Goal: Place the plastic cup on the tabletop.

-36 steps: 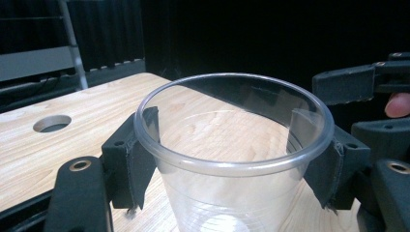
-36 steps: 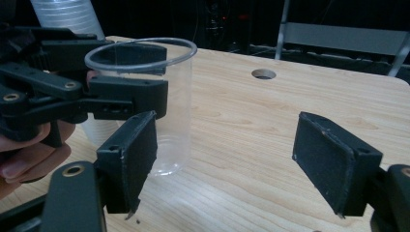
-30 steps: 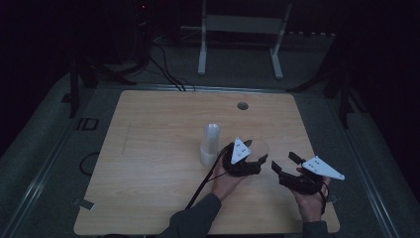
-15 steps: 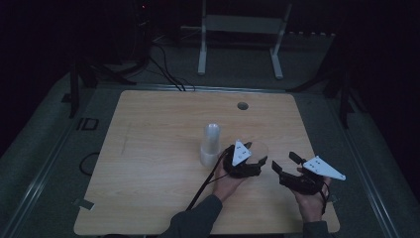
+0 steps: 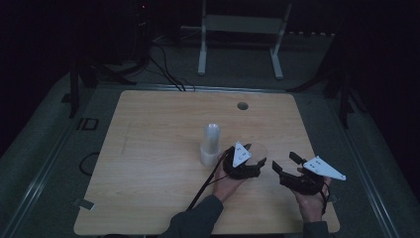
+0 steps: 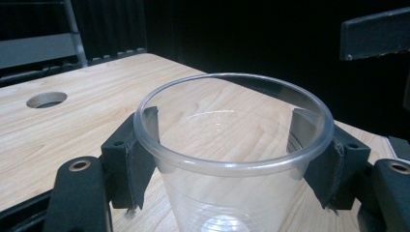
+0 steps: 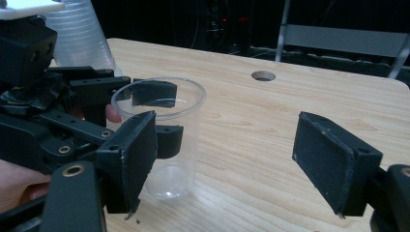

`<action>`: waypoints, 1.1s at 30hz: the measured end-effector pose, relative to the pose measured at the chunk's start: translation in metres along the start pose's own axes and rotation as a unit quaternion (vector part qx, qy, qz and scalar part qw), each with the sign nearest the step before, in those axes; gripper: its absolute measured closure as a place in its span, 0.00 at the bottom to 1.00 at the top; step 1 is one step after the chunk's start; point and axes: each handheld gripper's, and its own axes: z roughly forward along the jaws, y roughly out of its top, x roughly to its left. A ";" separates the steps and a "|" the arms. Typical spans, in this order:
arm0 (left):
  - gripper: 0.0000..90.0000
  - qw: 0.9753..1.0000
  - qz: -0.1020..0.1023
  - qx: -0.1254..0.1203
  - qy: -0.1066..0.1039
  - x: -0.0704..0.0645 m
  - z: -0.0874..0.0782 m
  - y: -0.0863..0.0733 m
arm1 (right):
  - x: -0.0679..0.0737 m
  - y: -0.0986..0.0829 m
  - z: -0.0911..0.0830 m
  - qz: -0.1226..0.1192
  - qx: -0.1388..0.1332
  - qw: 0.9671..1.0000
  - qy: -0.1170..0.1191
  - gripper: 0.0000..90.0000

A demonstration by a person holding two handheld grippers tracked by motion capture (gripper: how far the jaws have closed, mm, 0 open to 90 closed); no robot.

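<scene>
From above, at about 5 o'clock on the bench (image 5: 148,148), I see my left gripper (image 5: 250,166) closed around a clear cup (image 5: 257,151) that stands upright on the wood. My right gripper (image 5: 286,166) sits at the cup's 3 o'clock, just beside it and not touching, jaws spread and holding nothing. A stack of cups (image 5: 211,145) stands upside down at the held cup's 9 o'clock, near but apart. A round hole (image 5: 242,105) lies well off toward 12 o'clock. The floor around the bench is dark, with a stand's legs (image 5: 237,49) beyond the far edge.

Left gripper view: the left gripper (image 6: 227,135) has its two pads pressed on opposite sides of the cup (image 6: 232,159) just under the rim, the cup's axis vertical and its base resting on the bench (image 6: 72,125). The hole (image 6: 46,99) shows at 10 o'clock.

Right gripper view: the right gripper (image 7: 232,164) is wide open and empty. The cup (image 7: 162,140) sits off its centre line, toward 10 o'clock, behind its left pad, with the left gripper (image 7: 154,113) clamped on it. As I judge it, the right gripper would have to swing left to bring the cup between its jaws. Bare wood lies ahead as far as the hole (image 7: 263,75); the stack (image 7: 80,34) stands at 11 o'clock.
</scene>
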 end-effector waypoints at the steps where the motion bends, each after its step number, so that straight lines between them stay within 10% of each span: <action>1: 0.31 1.000 0.001 0.001 0.001 0.000 0.000 -0.001 | 0.000 0.000 0.000 0.000 0.000 1.000 0.000 0.26; 33: 0.30 0.999 0.004 0.032 0.005 0.004 0.011 -0.013 | 0.000 -0.001 0.000 0.002 0.002 1.000 0.001 0.26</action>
